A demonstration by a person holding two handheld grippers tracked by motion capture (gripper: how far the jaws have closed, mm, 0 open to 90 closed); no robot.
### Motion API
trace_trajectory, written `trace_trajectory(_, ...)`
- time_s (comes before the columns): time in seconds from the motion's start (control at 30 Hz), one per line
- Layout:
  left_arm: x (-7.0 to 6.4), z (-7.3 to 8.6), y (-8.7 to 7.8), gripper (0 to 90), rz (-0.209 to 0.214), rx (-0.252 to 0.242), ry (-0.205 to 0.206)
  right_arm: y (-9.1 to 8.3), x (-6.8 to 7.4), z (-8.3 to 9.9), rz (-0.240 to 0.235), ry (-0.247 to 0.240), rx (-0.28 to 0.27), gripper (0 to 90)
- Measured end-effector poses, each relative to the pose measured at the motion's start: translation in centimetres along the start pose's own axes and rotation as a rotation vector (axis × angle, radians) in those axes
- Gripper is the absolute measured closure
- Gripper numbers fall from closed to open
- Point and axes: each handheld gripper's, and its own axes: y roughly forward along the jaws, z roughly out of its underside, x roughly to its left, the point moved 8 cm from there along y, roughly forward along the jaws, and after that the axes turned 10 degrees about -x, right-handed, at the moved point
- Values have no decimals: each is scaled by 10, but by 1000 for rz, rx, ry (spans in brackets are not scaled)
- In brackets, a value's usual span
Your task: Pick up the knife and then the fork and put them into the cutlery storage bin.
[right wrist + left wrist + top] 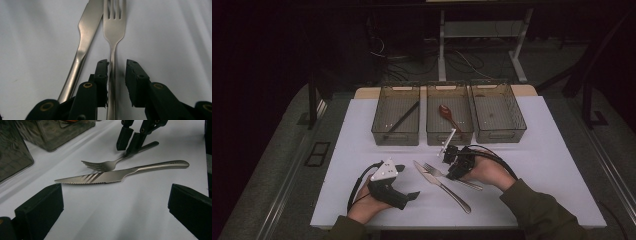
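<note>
**Right gripper straddles the fork handle beside the knife**

High view first: the white table carries three smoky plastic bins in a row at its far side. The left bin holds a black stick-like utensil, the middle bin holds a brown wooden spoon, and the right bin shows nothing I can make out inside. On the near side of the middle bin lie the fork and the table knife, the fork's tines touching or overlapping the knife blade. The right gripper is down over the fork, the person's hand behind it. The left gripper sits left of the knife, well apart from it, resting low at the table.

Left gripper view: its two black jaws stand wide apart with nothing between them. Straight ahead lies the knife, serrated edge toward the camera, and just beyond it the fork, tines touching the blade. The right gripper stands on the fork's handle, farther from the knife's tip.

Right gripper view: here the jaws are parted, one on each side of the fork handle. The left jaw looks just against the handle, the other stands clear, so no clamp yet. The knife lies just left of the fork, angling toward its tines.
</note>
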Motion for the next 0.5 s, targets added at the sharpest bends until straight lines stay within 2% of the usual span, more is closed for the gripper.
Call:
trace_trajectory(0.3, 0, 0, 0, 0, 2, -5, -2, 7, 3, 1, -7, -43, 110, 773)
trace_trajectory(0.5, 0, 0, 0, 0, 2, 0, -1, 8, 3, 0, 8, -71, 140, 811)
